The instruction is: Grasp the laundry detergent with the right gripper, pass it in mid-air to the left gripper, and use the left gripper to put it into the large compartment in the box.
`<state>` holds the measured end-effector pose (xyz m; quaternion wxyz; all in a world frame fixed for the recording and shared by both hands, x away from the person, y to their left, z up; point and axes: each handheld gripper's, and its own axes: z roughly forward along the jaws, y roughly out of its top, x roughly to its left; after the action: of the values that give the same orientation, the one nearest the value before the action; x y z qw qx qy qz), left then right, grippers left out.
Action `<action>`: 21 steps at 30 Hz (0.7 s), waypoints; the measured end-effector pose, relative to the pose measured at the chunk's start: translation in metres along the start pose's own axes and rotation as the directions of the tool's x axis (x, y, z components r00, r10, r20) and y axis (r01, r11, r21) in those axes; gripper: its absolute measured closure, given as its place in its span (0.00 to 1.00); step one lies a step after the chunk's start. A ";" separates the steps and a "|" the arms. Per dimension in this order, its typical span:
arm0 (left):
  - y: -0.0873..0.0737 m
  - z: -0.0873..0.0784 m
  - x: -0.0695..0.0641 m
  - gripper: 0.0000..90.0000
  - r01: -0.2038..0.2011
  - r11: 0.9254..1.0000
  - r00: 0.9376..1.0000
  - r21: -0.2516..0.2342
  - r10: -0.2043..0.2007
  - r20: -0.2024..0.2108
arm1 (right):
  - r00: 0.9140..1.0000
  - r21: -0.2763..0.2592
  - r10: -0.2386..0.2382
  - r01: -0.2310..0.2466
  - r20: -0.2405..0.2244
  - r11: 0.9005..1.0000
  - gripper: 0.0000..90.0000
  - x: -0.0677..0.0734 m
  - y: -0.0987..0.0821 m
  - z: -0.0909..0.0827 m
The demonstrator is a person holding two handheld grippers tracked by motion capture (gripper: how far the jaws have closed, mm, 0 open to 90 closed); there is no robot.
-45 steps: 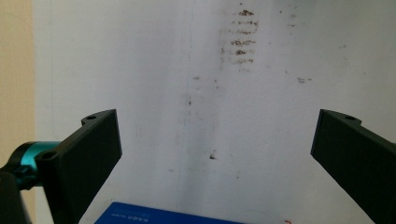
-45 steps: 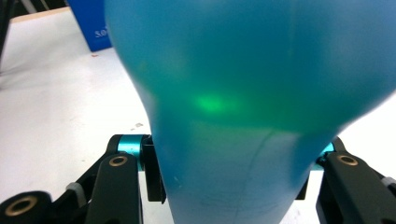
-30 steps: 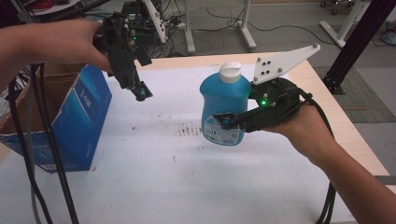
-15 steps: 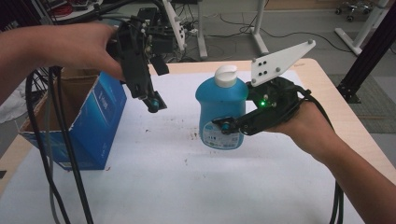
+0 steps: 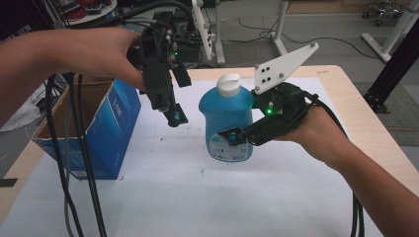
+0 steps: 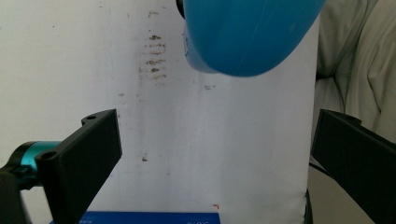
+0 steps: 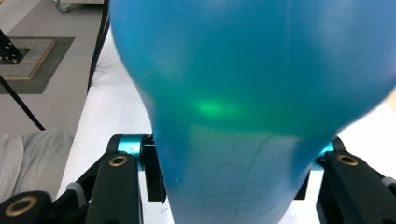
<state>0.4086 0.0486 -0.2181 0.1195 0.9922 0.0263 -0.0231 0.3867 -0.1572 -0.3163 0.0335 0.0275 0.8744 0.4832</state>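
The rounded blue plastic bottle with a white cap and a pale label (image 5: 229, 118) is the landmark here: it stands upright above the white-covered worktop (image 5: 197, 197), roughly over its middle, and whether its base touches the sheet cannot be told. The right gripper (image 5: 237, 138) comes in from the bottle's right side, with its fingers (image 7: 123, 186) pinching the lower body of the bottle, one on each flank; in the right gripper view the blue wall fills the space between them. A grey three-cornered plate sticks up from this gripper, just right of the bottle's cap.

The left gripper (image 5: 170, 111) hangs to the left of the bottle, near it but apart, pointing downward. Its fingers (image 6: 88, 154) are spread wide with nothing between them; in the left gripper view the bottle's blue curve sits beyond them.

Farther left of the bottle, an open blue cardboard box (image 5: 106, 128) rests on the worktop's left edge. Faint brown smudges (image 6: 153, 60) mark the sheet beside the bottle.
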 end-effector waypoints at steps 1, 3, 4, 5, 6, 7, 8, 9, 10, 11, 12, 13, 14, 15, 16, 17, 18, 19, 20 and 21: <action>0.001 0.000 0.000 0.02 0.002 1.000 1.000 -0.003 -0.002 0.002 | 1.000 0.002 -0.003 0.003 -0.003 1.000 0.51 0.000 0.001 0.001; 0.002 0.000 -0.001 0.02 0.003 1.000 1.000 -0.005 -0.003 0.004 | 1.000 0.005 -0.008 0.008 -0.005 1.000 0.51 0.000 0.003 0.003; 0.003 0.000 -0.001 0.02 0.001 1.000 1.000 -0.004 -0.001 0.015 | 1.000 0.006 -0.011 0.011 -0.007 1.000 0.51 0.000 0.004 0.005; 0.004 0.000 -0.001 0.02 0.003 1.000 1.000 -0.002 -0.003 0.020 | 1.000 0.007 -0.013 0.013 -0.014 1.000 0.51 0.000 0.006 0.007; 0.004 0.000 -0.001 0.02 0.003 1.000 1.000 -0.002 -0.003 0.023 | 1.000 0.007 -0.013 0.013 -0.017 1.000 0.51 0.000 0.007 0.008; 0.005 0.000 -0.002 0.02 0.003 1.000 1.000 -0.003 -0.003 0.020 | 1.000 0.007 -0.020 0.020 -0.020 1.000 0.51 0.000 0.008 0.010; 0.005 0.000 -0.002 0.02 0.001 1.000 1.000 -0.006 -0.001 0.019 | 1.000 0.006 -0.017 0.018 -0.023 1.000 0.51 0.000 0.009 0.011; 0.006 0.000 -0.003 0.02 -0.003 1.000 1.000 -0.005 0.003 0.018 | 0.999 0.009 -0.019 0.019 -0.027 1.000 0.51 0.000 0.010 0.012; 0.006 0.000 -0.003 0.02 -0.002 1.000 1.000 -0.007 0.002 0.018 | 0.999 0.006 -0.021 0.021 -0.032 1.000 0.51 0.000 0.011 0.015; 0.007 0.000 -0.004 0.02 -0.001 1.000 1.000 -0.009 0.001 0.017 | 0.999 0.005 -0.024 0.025 -0.033 1.000 0.51 0.000 0.012 0.016; 0.007 -0.001 -0.004 0.02 -0.001 1.000 1.000 -0.009 0.002 0.017 | 0.999 0.007 -0.029 0.029 -0.035 1.000 0.51 0.000 0.013 0.018; 0.007 -0.001 -0.004 0.02 -0.001 1.000 1.000 -0.009 0.001 0.016 | 0.999 0.006 -0.028 0.029 -0.037 1.000 0.51 0.000 0.015 0.019; 0.007 -0.001 -0.004 0.02 -0.001 1.000 1.000 -0.008 0.001 0.016 | 0.999 0.004 -0.028 0.028 -0.043 1.000 0.51 0.000 0.016 0.021; 0.007 -0.001 -0.005 0.02 -0.002 1.000 1.000 -0.005 0.002 0.017 | 0.999 0.003 -0.030 0.031 -0.043 1.000 0.51 -0.001 0.016 0.022; 0.007 -0.001 -0.005 0.02 0.000 1.000 1.000 -0.006 0.001 0.018 | 0.998 0.001 -0.031 0.031 -0.047 1.000 0.51 -0.001 0.018 0.023; 0.007 -0.001 -0.005 0.02 -0.002 1.000 1.000 -0.006 0.002 0.017 | 0.998 0.002 -0.031 0.031 -0.048 1.000 0.51 -0.001 0.019 0.024; 0.008 -0.001 -0.005 0.02 -0.001 1.000 1.000 -0.005 0.001 0.017 | 0.998 0.004 -0.033 0.033 -0.050 0.999 0.51 -0.001 0.019 0.025; 0.008 -0.001 -0.005 0.02 -0.001 1.000 1.000 -0.006 0.001 0.017 | 0.998 0.008 -0.032 0.033 -0.051 0.999 0.51 -0.001 0.020 0.026; 0.008 -0.001 -0.005 0.02 -0.001 1.000 1.000 -0.005 0.001 0.016 | 0.998 0.011 -0.034 0.035 -0.051 0.999 0.51 -0.001 0.021 0.027; 0.008 -0.001 -0.005 0.02 -0.002 1.000 1.000 -0.003 0.002 0.016 | 0.998 0.011 -0.031 0.032 -0.055 0.999 0.51 -0.001 0.022 0.029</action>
<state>0.4043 0.0405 -0.2152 0.1213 0.9918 0.0243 -0.0308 0.3907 -0.1213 -0.3132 0.0172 0.0006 0.8782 0.4780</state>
